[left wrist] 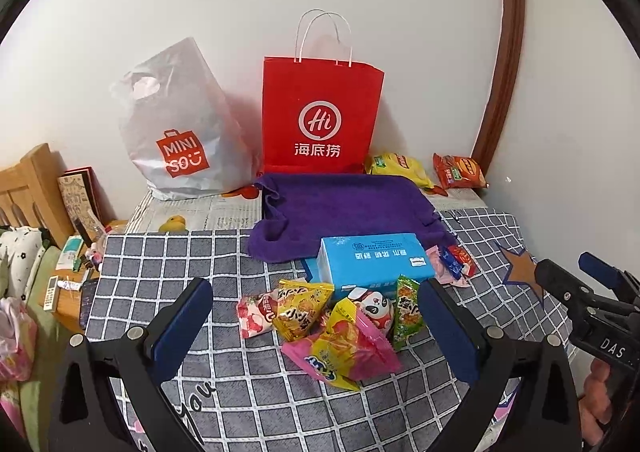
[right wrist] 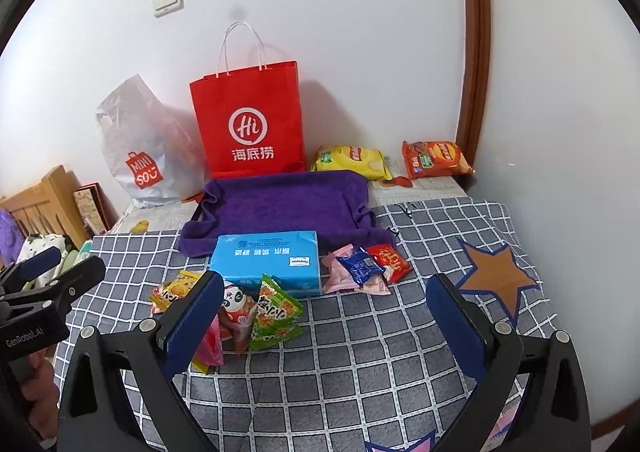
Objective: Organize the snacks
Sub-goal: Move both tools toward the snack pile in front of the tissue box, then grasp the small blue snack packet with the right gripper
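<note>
A pile of small snack packets (left wrist: pixel 332 324) lies on the grey checked cloth (left wrist: pixel 200 260), in front of a blue box (left wrist: pixel 372 260). My left gripper (left wrist: pixel 314 288) hovers open just before the pile, one finger on each side, holding nothing. To the right, my right gripper (right wrist: pixel 325 280) is open and empty too, with the green packet (right wrist: pixel 276 316) near its left finger. A few small wrapped sweets (right wrist: pixel 368 268) lie right of the blue box (right wrist: pixel 266 260). Behind the box is a purple towel (right wrist: pixel 280 207). Yellow (right wrist: pixel 352 159) and orange (right wrist: pixel 434 159) chip bags rest by the wall.
A red paper bag (left wrist: pixel 320 115) and a grey Miniso plastic bag (left wrist: pixel 176 139) stand against the wall behind the towel. A wooden bed frame (left wrist: pixel 28 187) and a cluttered side table (left wrist: pixel 72 284) are at the left. A brown door frame (right wrist: pixel 474 51) rises at the right.
</note>
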`<state>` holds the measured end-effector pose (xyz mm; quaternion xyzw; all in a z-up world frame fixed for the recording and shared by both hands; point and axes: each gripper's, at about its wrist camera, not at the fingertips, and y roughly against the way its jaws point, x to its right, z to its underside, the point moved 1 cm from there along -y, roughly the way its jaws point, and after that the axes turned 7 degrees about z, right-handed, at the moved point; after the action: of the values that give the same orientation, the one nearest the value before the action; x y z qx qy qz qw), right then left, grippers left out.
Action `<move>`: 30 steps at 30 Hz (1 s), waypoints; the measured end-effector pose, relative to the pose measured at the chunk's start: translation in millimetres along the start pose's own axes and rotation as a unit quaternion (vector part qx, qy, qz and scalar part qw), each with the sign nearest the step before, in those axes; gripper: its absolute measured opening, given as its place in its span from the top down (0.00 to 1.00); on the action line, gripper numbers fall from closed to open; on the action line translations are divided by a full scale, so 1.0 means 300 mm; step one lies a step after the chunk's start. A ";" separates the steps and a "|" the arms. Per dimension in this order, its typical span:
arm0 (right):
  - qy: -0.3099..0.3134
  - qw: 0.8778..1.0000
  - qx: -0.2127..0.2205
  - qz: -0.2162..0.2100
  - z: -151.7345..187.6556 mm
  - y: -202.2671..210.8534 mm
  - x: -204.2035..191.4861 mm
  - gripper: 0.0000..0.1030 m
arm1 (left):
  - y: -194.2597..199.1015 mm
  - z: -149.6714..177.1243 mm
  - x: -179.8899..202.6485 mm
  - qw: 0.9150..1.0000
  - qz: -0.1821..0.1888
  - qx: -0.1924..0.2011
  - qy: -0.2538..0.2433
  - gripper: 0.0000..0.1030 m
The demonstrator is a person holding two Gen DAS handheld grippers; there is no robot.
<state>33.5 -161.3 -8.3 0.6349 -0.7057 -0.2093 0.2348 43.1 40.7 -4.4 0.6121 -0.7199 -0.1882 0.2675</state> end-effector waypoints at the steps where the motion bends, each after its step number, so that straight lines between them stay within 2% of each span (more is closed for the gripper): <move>1: 0.000 1.000 0.000 0.004 -0.004 0.003 -0.006 0.03 | -0.004 -0.006 -0.005 1.000 0.005 -0.001 -0.002 0.01; 16: -0.005 0.999 -0.013 0.050 -0.042 -0.017 -0.092 0.03 | -0.108 -0.080 -0.062 0.998 0.049 -0.032 -0.034 0.01; 24: 0.005 0.999 -0.015 0.048 -0.009 -0.048 -0.102 0.03 | -0.157 -0.059 -0.079 0.998 0.039 -0.046 -0.027 0.01; 30: 0.024 0.998 -0.007 0.065 0.027 -0.083 -0.025 0.03 | -0.182 -0.032 -0.112 0.999 0.013 -0.049 -0.002 0.01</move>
<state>49.1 -156.4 -29.9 0.5910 -0.7379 -0.1839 0.2691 95.3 64.4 -34.6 0.5887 -0.7183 -0.2206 0.2980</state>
